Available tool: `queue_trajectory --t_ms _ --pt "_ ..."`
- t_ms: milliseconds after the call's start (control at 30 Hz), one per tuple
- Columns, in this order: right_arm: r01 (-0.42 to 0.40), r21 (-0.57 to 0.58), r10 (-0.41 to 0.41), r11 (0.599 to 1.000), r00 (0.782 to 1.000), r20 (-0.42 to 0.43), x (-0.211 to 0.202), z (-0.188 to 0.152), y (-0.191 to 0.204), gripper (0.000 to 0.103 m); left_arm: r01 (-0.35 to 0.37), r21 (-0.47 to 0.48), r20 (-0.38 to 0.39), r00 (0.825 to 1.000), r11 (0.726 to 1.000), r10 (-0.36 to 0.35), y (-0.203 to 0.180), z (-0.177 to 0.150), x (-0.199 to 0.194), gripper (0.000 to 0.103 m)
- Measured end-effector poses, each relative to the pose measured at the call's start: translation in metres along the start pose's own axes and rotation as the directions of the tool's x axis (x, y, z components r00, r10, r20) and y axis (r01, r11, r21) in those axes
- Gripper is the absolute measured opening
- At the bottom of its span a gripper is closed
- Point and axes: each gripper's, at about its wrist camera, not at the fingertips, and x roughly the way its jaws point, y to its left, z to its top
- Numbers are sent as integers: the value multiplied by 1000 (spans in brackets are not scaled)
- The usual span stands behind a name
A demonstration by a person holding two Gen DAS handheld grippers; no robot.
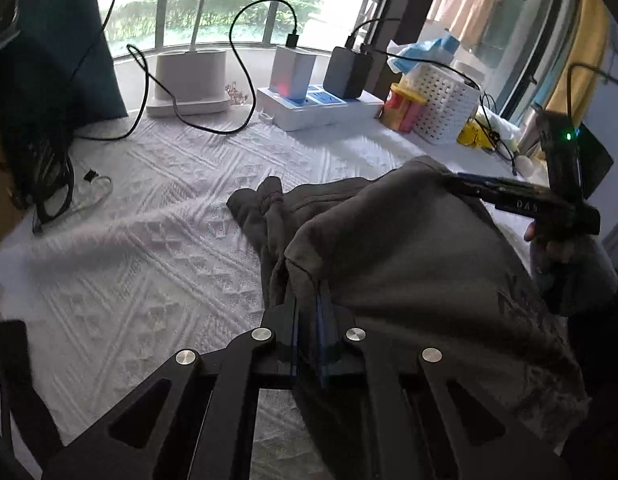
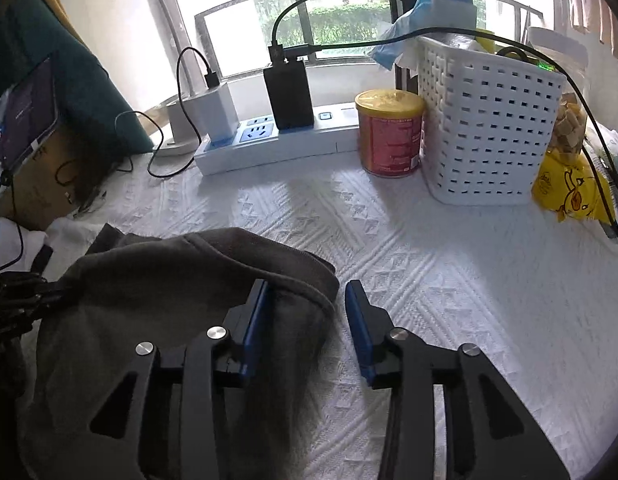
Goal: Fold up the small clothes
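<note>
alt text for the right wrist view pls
The open right gripper straddles the edge of a crumpled dark grey fabric garment on a white textured tablecloth. Behind stand a white woven plastic basket and a red yellow-lidded tin.

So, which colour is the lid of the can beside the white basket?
Yellow. The lid tops a red can; the right wrist view shows it best.

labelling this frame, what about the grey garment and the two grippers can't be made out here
- What kind of garment the grey garment is: bunched up in both views, its lower part cut off by the frame edge.
- The left gripper pad faces: left wrist view, cloth covers them.
- The dark print on the cloth: left wrist view, blurred and creased.
- Whether the right gripper pads touch the fabric: right wrist view, jaws open, the fold hides contact.
</note>
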Motion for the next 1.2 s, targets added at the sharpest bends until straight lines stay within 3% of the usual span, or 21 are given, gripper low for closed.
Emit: queue_trajectory --t_ms 433,700,833,1200 --pt "0 -7 0 1000 1000 -15 -30 -22 8 39 5 -52 42 999 999 -2 -2 -6 -22 8" --pt "-4 -13 4 1000 1000 -23 -48 -42 20 39 -26 -85 82 996 996 33 -8 -16 -48 9" --pt "-4 -21 3 1000 1000 -26 -57 -52 26 39 0 -63 90 996 998 5 -25 -25 -59 30" --pt "8 -42 -9 999 1000 -13 -79 -76 42 40 46 -29 58 997 999 -44 -67 -56 -63 32"
